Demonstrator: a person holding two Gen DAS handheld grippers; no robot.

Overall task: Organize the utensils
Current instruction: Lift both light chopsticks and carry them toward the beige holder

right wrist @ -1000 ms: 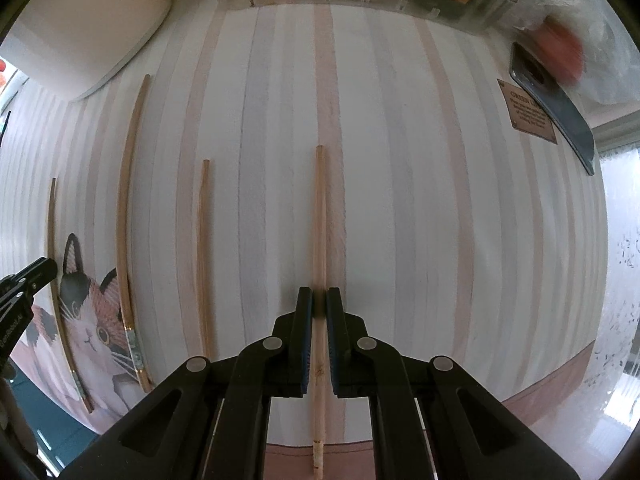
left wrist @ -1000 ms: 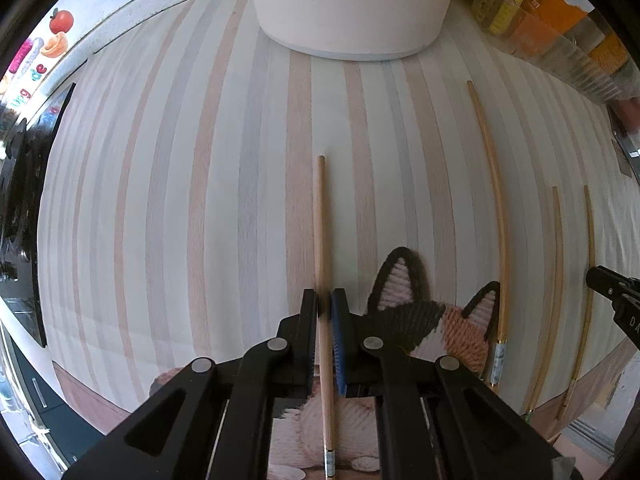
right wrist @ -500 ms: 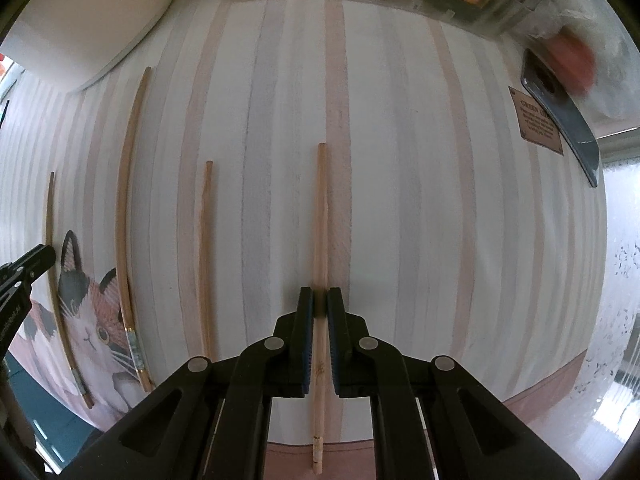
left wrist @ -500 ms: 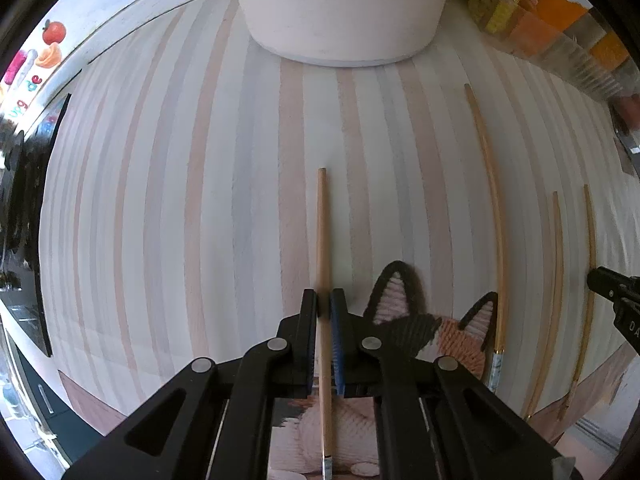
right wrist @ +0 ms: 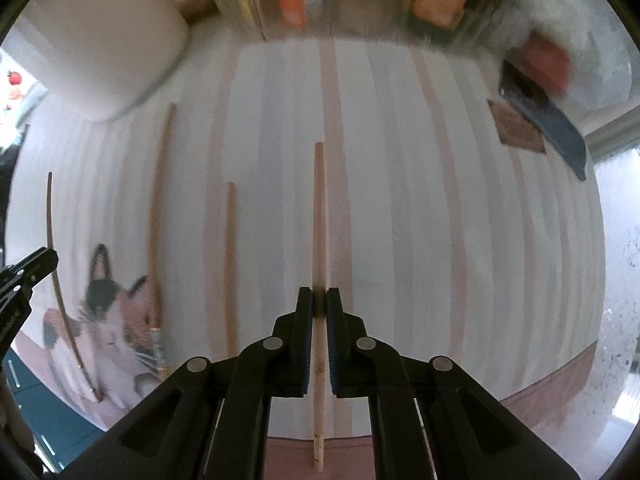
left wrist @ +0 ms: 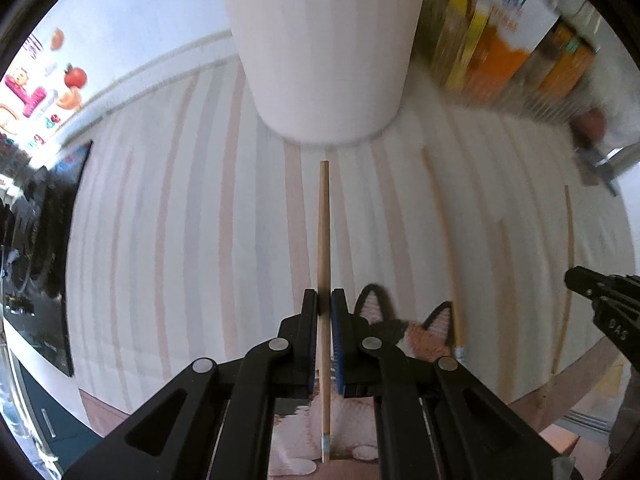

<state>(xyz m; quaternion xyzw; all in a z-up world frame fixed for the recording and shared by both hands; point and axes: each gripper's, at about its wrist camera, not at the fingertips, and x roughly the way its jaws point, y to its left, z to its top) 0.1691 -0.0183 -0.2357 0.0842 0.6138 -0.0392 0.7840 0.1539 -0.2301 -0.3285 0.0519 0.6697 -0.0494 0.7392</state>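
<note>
My left gripper point(left wrist: 324, 298) is shut on a wooden chopstick point(left wrist: 323, 236) whose far tip points at the base of a white cylindrical holder point(left wrist: 324, 52). My right gripper point(right wrist: 316, 296) is shut on another wooden chopstick point(right wrist: 318, 216), held above the striped cloth. Two more chopsticks point(right wrist: 230, 264) point(right wrist: 157, 216) lie on the cloth to the left in the right wrist view. The holder shows at the far left there point(right wrist: 100, 40). The left gripper's tip shows at the left edge point(right wrist: 28, 272).
A striped tablecloth point(right wrist: 400, 200) with a cat picture point(right wrist: 108, 320) covers the table. Boxes and packets point(left wrist: 500, 40) line the back edge. A dark phone-like object point(right wrist: 544, 120) and a brown card point(right wrist: 520, 128) lie at the far right.
Both grippers have risen and tilted forward with their chopsticks. The left gripper has moved closer to the white holder, which now looms larger.
</note>
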